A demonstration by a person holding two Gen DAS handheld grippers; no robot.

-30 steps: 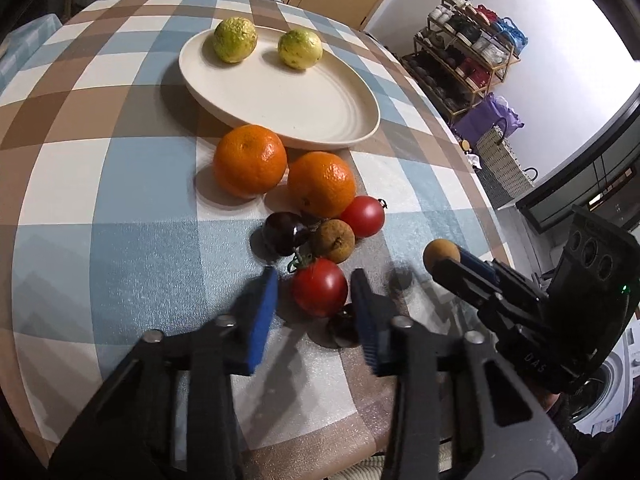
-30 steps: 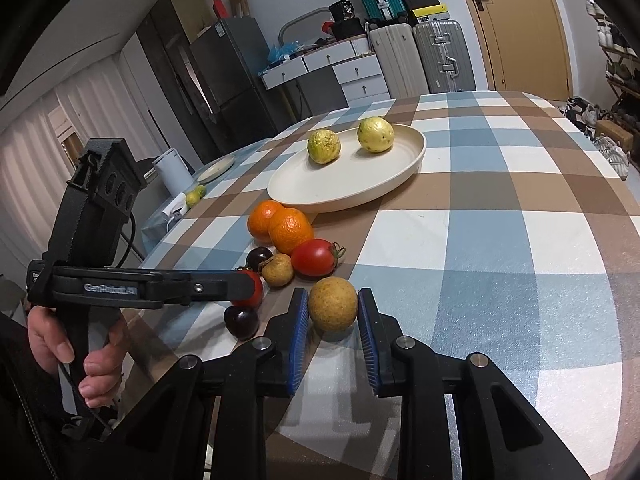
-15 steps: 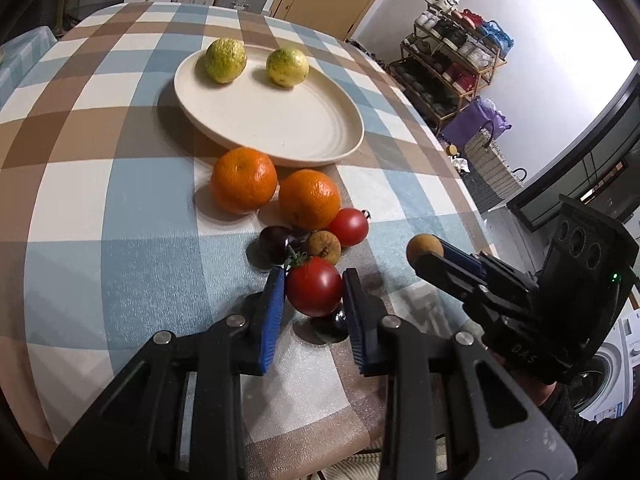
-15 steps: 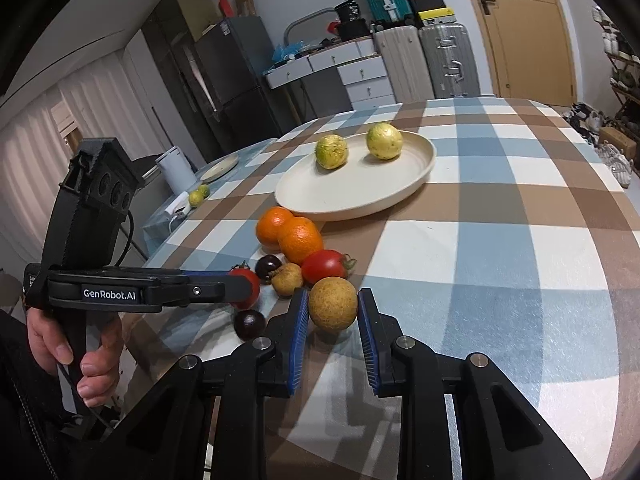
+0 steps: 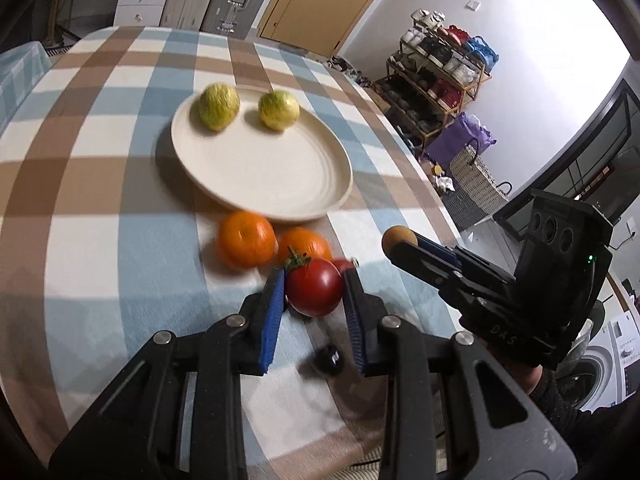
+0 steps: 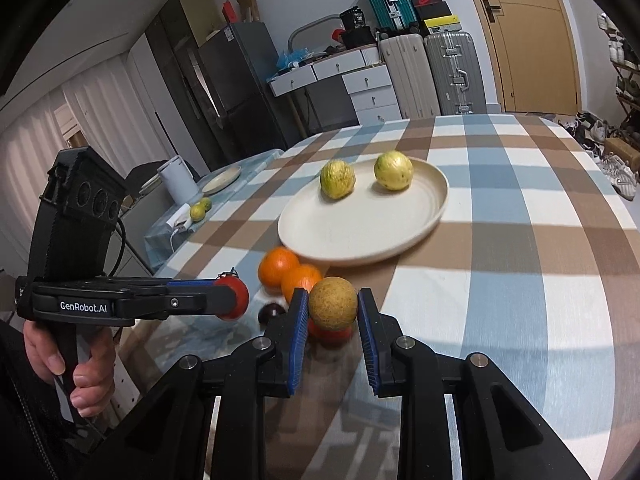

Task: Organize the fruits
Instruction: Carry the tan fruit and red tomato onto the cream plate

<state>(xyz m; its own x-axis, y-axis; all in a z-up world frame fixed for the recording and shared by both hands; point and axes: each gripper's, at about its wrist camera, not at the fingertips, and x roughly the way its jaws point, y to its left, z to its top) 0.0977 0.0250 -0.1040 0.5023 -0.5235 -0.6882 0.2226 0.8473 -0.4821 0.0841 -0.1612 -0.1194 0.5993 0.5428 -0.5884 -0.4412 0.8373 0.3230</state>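
My left gripper (image 5: 314, 294) is shut on a red tomato (image 5: 314, 292) and holds it above the checked table. My right gripper (image 6: 333, 310) is shut on a round tan fruit (image 6: 333, 303), also lifted; it shows in the left wrist view (image 5: 398, 238). A cream plate (image 5: 280, 176) holds two yellow-green fruits (image 5: 219, 106) (image 5: 278, 110) at its far side. Two oranges (image 5: 246, 239) (image 5: 306, 243) lie just in front of the plate. Another red tomato (image 6: 332, 332) lies below the tan fruit. A dark plum (image 5: 329, 358) lies on the cloth under my left gripper.
The left gripper body and the hand holding it (image 6: 76, 304) fill the left of the right wrist view. Another dark fruit (image 6: 270, 313) lies near the oranges. The table's right edge (image 5: 432, 200) drops to a shoe rack (image 5: 436, 68) and a basket (image 5: 476, 176).
My left gripper closed on the red tomato and lifted it off the cloth. My right gripper rose with the tan fruit. Both moved toward the plate.
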